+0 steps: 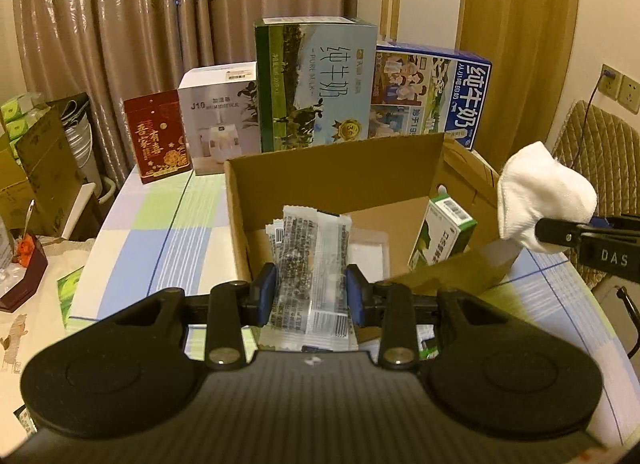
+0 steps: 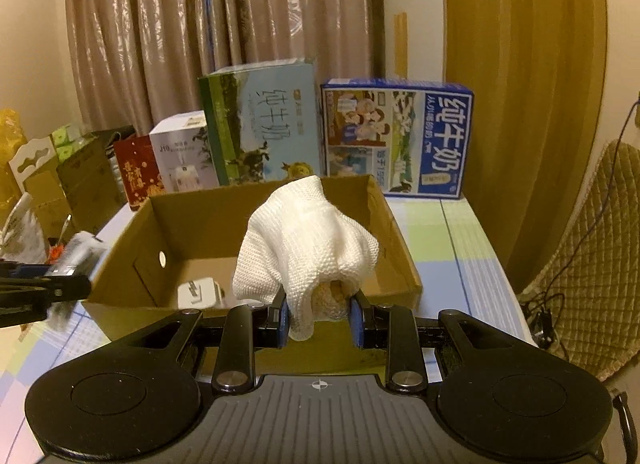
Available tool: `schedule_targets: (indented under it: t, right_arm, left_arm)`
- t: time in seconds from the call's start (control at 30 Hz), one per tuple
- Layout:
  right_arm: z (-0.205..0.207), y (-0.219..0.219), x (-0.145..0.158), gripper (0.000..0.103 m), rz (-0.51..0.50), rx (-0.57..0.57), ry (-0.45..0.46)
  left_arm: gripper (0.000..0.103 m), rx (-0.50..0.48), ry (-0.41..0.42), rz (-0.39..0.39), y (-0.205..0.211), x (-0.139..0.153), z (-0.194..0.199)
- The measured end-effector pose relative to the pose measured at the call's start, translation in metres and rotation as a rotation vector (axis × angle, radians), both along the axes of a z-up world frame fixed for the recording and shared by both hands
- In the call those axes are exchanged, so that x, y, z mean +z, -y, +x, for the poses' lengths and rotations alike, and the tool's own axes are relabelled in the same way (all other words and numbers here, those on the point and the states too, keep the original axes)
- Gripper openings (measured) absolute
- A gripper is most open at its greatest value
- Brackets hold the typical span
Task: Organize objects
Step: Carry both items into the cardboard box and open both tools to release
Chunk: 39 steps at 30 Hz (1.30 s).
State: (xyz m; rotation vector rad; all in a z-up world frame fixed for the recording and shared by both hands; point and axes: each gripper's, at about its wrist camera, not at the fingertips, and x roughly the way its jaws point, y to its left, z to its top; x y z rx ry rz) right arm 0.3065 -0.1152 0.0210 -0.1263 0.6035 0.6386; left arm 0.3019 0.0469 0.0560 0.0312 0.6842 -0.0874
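My left gripper (image 1: 312, 296) is shut on a clear snack packet (image 1: 312, 264) printed with black text, held upright over the near edge of an open cardboard box (image 1: 336, 176). Inside the box lie a green-and-white small carton (image 1: 442, 232) and a flat white packet (image 1: 368, 252). My right gripper (image 2: 320, 318) is shut on a bunched white cloth (image 2: 304, 240), held above the box's near wall (image 2: 248, 216). In the left wrist view the cloth (image 1: 544, 196) hangs to the right of the box. A white item (image 2: 198, 294) lies on the box floor.
Behind the box stand a green milk carton box (image 1: 316, 84), a blue milk box (image 1: 428, 96), a white humidifier box (image 1: 218, 120) and a red box (image 1: 158, 136). The table has a checked cloth (image 1: 168, 224). Clutter lies at left; a padded chair (image 2: 592, 284) stands at right.
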Motion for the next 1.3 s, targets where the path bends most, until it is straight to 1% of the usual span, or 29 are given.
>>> schedule_targets:
  t: [0.17,0.33,0.57,0.87,1.1,1.2,1.3]
  right_arm:
    - [0.007,-0.011,0.004,0.026,0.008,0.004,0.010]
    - [0.017,-0.021,0.005,0.026,0.019,0.000,0.014]
    - [0.028,-0.050,0.002,0.026,0.027,0.032,0.002]
    - [0.050,-0.079,-0.015,0.026,0.024,0.045,-0.055]
    - [0.061,-0.083,-0.030,0.026,0.016,0.051,-0.103]
    - [0.063,-0.082,-0.033,0.026,0.022,0.046,-0.124]
    - [0.065,-0.081,-0.034,0.026,0.027,0.033,-0.130]
  left_arm:
    - [0.031,-0.015,0.006,0.008,0.006,0.000,0.017]
    - [0.031,-0.011,0.010,-0.003,0.005,0.000,0.032]
    - [0.031,0.002,-0.003,-0.018,0.002,-0.004,0.053]
    - [0.031,0.021,-0.021,-0.037,-0.001,-0.014,0.075]
    - [0.032,0.024,-0.034,-0.027,-0.003,-0.021,0.088]
    - [0.032,0.030,-0.041,-0.031,-0.004,-0.024,0.089]
    - [0.032,0.031,-0.038,-0.019,-0.001,-0.026,0.090]
